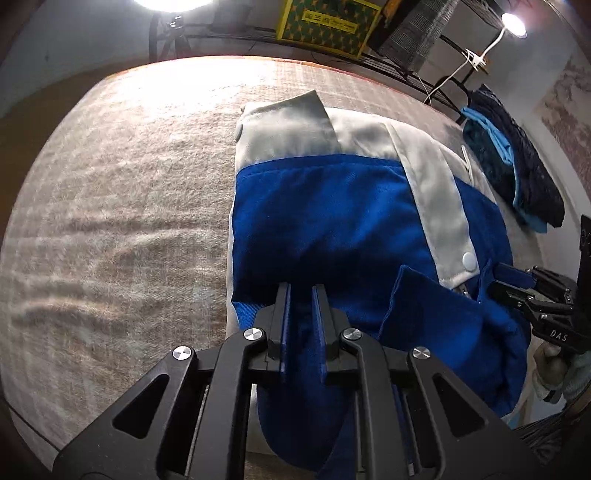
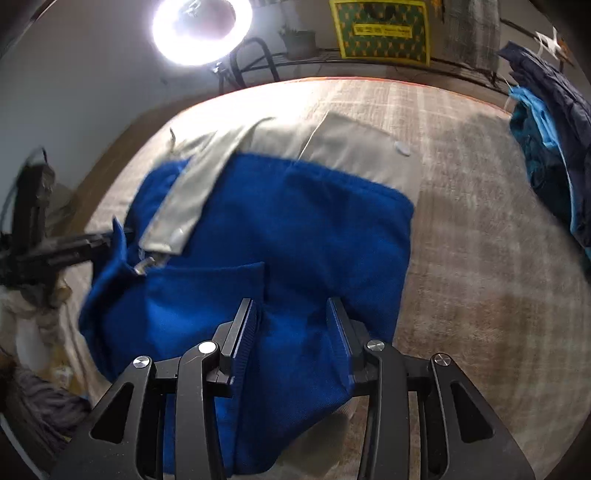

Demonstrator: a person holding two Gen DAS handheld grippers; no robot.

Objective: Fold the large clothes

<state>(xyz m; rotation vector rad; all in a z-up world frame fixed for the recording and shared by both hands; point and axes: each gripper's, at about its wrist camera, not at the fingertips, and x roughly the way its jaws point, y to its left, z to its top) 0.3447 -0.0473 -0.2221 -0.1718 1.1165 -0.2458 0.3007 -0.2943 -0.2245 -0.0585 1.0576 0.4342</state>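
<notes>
Home room: blanketed bed (image 1: 110, 206), ring light (image 2: 202, 31).

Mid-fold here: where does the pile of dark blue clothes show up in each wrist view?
Left wrist: pile of dark blue clothes at the right edge, above middle, beyond the blue and white jacket.
Right wrist: the pile at the upper right edge.
Shared landmark: the yellow and green box on the rack behind.

jacket hem (image 1: 295, 424): hidden under the left tongs (image 1: 301, 291)
right tongs (image 1: 496, 284): cut by the frame edge
box lettering (image 2: 382, 31): too small to read
left tongs, right-wrist view (image 2: 107, 236): motion-blurred
</notes>
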